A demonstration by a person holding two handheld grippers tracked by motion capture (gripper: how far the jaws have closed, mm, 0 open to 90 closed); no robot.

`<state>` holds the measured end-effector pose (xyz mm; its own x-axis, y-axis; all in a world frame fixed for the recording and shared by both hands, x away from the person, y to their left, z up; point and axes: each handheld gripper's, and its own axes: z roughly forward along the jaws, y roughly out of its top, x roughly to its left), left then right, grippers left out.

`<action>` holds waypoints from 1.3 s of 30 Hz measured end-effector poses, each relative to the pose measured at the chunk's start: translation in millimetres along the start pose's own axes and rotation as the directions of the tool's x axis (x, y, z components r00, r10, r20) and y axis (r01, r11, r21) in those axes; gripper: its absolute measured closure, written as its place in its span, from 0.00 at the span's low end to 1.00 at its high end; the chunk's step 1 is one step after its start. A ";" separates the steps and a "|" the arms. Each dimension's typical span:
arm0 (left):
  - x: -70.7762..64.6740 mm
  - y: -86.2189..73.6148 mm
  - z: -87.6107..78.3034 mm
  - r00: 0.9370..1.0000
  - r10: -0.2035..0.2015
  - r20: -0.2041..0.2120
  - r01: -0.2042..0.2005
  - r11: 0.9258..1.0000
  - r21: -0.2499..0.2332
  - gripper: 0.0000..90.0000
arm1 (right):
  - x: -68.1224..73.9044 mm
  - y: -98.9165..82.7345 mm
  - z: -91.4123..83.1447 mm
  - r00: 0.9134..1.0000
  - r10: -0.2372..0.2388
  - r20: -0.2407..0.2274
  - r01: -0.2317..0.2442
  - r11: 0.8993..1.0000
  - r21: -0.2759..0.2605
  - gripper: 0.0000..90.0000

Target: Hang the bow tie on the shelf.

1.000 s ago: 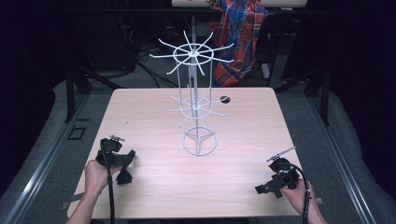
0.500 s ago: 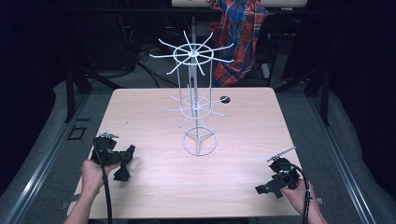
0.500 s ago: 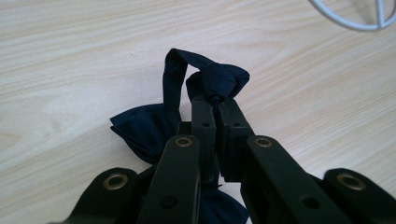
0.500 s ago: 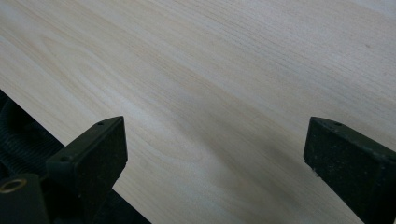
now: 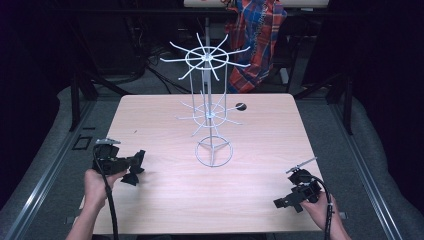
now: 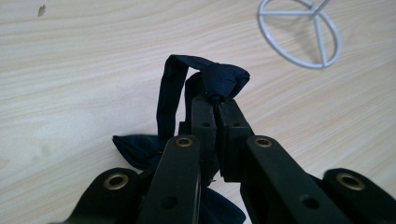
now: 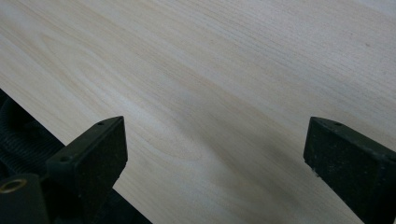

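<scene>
A dark navy bow tie (image 6: 219, 79) is pinched at its knot between the jaws of my left gripper (image 6: 215, 100), which is shut on it. Its strap loops up and its wings hang below the jaws. From above, the left gripper (image 5: 136, 165) sits at the table's front left with the bow tie (image 5: 132, 177) drooping just over the wood. A white wire rack (image 5: 209, 115) with spoked arms stands mid-table, and its ring base (image 6: 319, 35) lies ahead of the left jaws. My right gripper (image 5: 282, 202) is open at the front right, with bare wood between its jaws (image 7: 215, 128).
The light wooden table (image 5: 260, 150) has a small round black spot (image 5: 240, 106) behind the rack. A plaid cloth (image 5: 260, 35) hangs beyond the far edge. Dark floor and cables surround the table; the table's front edge shows under the right jaws (image 7: 28, 116).
My left gripper has shifted slightly left with the bow tie still held. The right gripper has stayed put.
</scene>
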<state>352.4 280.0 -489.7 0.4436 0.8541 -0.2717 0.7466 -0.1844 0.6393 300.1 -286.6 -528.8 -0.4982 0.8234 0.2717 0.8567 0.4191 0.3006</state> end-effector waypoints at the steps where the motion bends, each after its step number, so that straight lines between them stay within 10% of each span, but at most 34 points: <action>1: -0.6 0.6 -1.2 1.000 -0.001 0.008 0.001 1.000 -0.007 0.97 | 0.0 0.0 0.0 1.000 0.000 -0.001 0.000 1.000 0.000 0.06; 14: -6.4 7.3 -10.5 0.992 -0.014 0.125 0.024 0.996 -0.083 0.97 | 0.4 0.2 0.7 1.000 0.000 0.001 0.000 1.000 0.003 0.06; 39: -21.0 16.2 -10.3 0.988 0.018 0.152 0.000 0.994 -0.112 0.97 | 0.5 1.0 1.4 1.000 -0.007 0.002 0.007 1.000 0.006 0.06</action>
<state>350.1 264.2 -466.2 0.5270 0.7667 -0.3668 0.6859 -0.1288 0.7162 300.9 -285.2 -529.6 -0.5038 0.8212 0.2679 0.8541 0.4273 0.2966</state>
